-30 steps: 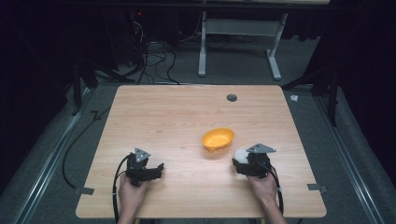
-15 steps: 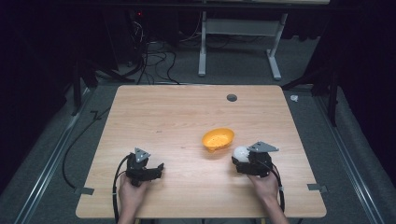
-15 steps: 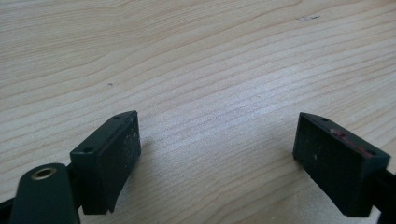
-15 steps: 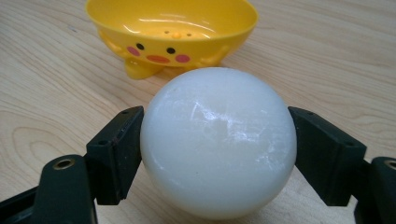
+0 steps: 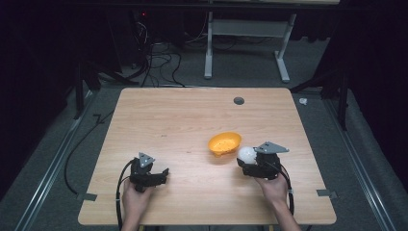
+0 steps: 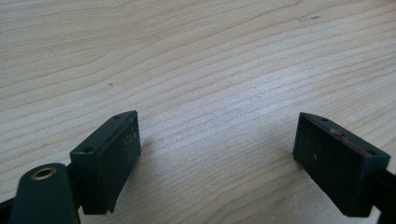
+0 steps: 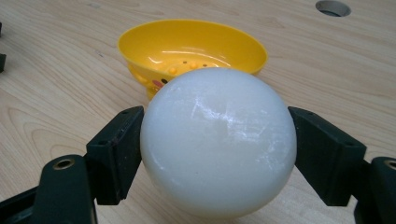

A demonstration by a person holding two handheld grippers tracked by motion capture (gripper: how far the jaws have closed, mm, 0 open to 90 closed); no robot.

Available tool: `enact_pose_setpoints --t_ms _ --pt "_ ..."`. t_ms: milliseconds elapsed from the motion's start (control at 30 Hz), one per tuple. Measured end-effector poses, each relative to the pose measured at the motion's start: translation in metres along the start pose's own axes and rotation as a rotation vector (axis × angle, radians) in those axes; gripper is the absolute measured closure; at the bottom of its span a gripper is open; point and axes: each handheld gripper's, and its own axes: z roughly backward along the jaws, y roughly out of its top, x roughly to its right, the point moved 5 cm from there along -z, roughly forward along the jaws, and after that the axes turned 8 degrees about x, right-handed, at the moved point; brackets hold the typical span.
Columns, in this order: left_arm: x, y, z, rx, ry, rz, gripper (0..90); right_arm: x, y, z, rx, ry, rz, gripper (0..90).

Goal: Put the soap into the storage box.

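The white ball [image 5: 247,154] is a little higher and a little closer to the yellow bowl [image 5: 224,143] than it was a second ago; the right gripper [image 5: 249,160] has lifted it up off the table [image 5: 183,115]. The ball sits squeezed between the two black jaws of that gripper, one on each side; in the right gripper view the ball [image 7: 218,141] looks smooth and shiny, with the bowl [image 7: 192,53] just behind it.

The ball could slip out, because it is round and slick and the flat jaws only touch it at its sides; a quick jerk or a looser squeeze could send it rolling across the table. It could also bump the bowl's rim and tip or push the light bowl; going in too low would do that.

The bowl has nothing in it; only small holes and dots show at its bottom.

The left gripper [image 5: 155,176] rests near the front left of the table; its jaws stand wide apart with only bare wood between them.
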Motion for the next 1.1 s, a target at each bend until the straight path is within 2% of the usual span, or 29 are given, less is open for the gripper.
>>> enact_pose_setpoints --t_ms 600,1100 --pt "0.000 0.000 0.000 0.000 -0.001 -0.001 15.4 -0.003 0.025 0.002 0.027 0.030 0.005 23.4" --pt "0.000 0.000 0.000 0.000 -0.003 -0.002 15.4 -0.006 0.045 -0.005 0.040 0.052 0.007 23.4"
